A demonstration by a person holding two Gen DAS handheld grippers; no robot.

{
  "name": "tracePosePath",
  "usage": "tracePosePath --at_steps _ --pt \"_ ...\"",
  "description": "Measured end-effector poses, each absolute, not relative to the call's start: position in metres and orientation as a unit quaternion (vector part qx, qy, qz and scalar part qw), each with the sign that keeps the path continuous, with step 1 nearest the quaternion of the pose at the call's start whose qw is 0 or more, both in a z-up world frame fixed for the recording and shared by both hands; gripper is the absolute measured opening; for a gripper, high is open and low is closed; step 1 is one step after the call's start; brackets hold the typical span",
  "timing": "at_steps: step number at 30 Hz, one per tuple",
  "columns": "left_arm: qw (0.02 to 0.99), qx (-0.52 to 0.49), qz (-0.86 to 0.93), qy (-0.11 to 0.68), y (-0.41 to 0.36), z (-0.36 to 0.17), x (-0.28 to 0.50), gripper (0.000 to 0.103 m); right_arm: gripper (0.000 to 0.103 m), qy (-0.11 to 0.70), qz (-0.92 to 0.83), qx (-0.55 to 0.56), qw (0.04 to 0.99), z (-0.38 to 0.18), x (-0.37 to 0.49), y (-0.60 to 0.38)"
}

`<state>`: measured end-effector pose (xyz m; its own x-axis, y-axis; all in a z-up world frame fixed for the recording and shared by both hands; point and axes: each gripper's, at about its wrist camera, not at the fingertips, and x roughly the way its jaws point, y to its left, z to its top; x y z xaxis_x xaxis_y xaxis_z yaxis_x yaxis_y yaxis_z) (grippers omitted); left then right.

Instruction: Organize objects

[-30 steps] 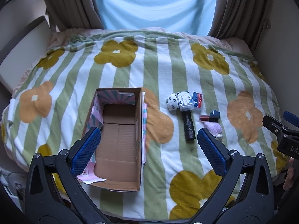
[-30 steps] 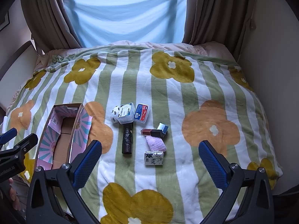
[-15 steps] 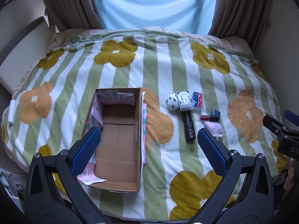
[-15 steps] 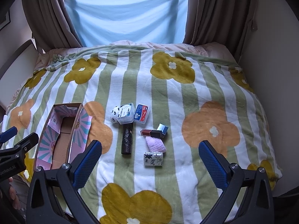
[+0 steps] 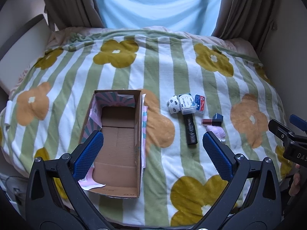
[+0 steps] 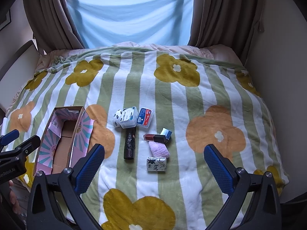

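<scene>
Both my grippers hover above the flowered blanket [image 6: 172, 99]; left gripper [image 5: 153, 143] spread wide, empty, over the open cardboard box [image 5: 117, 140]. Right gripper [image 6: 154, 159] also spread, holding nothing. Right of the box: panda ball [image 6: 117, 117], clear case [image 6: 129, 117], floss-pick box [image 6: 144, 117], black roll [image 6: 129, 143], lipstick [image 6: 153, 137], pink cloth [image 6: 158, 149], patterned tin [image 6: 156, 164] nearest me.

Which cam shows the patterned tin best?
Right wrist: the patterned tin lies in full view below the pink cloth. In the left wrist view only a sliver shows, hidden behind a finger.
</scene>
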<state>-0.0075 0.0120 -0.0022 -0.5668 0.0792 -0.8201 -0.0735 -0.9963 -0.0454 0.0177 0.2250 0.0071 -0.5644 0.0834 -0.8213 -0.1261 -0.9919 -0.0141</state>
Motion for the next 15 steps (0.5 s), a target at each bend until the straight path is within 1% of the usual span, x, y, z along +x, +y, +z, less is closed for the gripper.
tracePosePath --at_steps 15 --pt "0.045 -0.467 0.883 -0.007 0.013 0.0004 -0.0146 0.102 0.102 0.023 0.884 -0.463 0.06 0.0067 0.018 0.2249"
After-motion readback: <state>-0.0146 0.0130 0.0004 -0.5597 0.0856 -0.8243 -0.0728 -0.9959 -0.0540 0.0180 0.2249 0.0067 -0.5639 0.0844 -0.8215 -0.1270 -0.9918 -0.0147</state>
